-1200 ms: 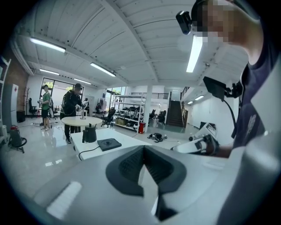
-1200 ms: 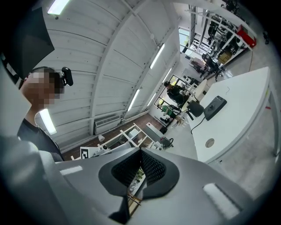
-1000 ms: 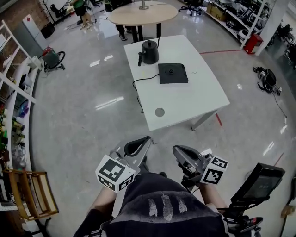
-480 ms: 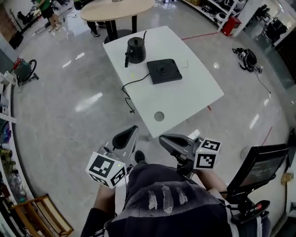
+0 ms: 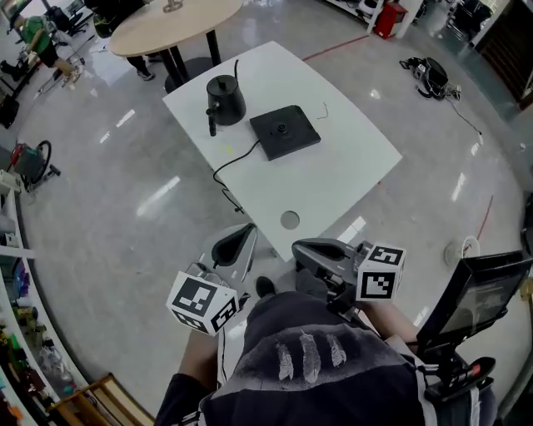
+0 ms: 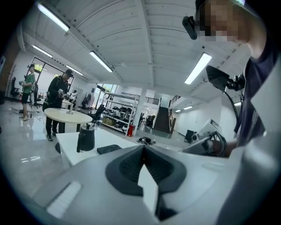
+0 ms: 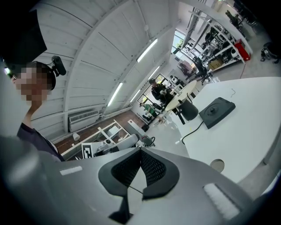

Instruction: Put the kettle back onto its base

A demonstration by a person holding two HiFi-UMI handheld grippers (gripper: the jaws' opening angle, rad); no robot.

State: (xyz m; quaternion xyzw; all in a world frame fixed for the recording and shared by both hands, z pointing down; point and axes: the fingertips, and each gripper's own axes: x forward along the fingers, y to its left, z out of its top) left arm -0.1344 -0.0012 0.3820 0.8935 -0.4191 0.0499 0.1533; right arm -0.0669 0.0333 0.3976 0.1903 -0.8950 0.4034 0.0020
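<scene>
A black kettle (image 5: 223, 98) stands on the far left part of the white table (image 5: 350, 166). Its flat black base (image 5: 284, 131) lies just right of it, with a cord running off the table's left edge. Both my grippers hang near my body, short of the table's near corner. My left gripper (image 5: 240, 239) is shut and holds nothing, and so is my right gripper (image 5: 301, 249). In the left gripper view the kettle (image 6: 86, 138) and base (image 6: 109, 149) lie far ahead. The right gripper view shows the kettle (image 7: 189, 110) and base (image 7: 216, 112) beyond its jaws.
A round wooden table (image 5: 171, 21) stands behind the white one. A monitor on a stand (image 5: 475, 295) is at my right. Cables (image 5: 425, 66) lie on the floor at the far right. People stand at the far left, and shelving lines the left side.
The white table has come closer and swung left in the head view. Both grippers have moved forward with me toward its near corner, still shut.
</scene>
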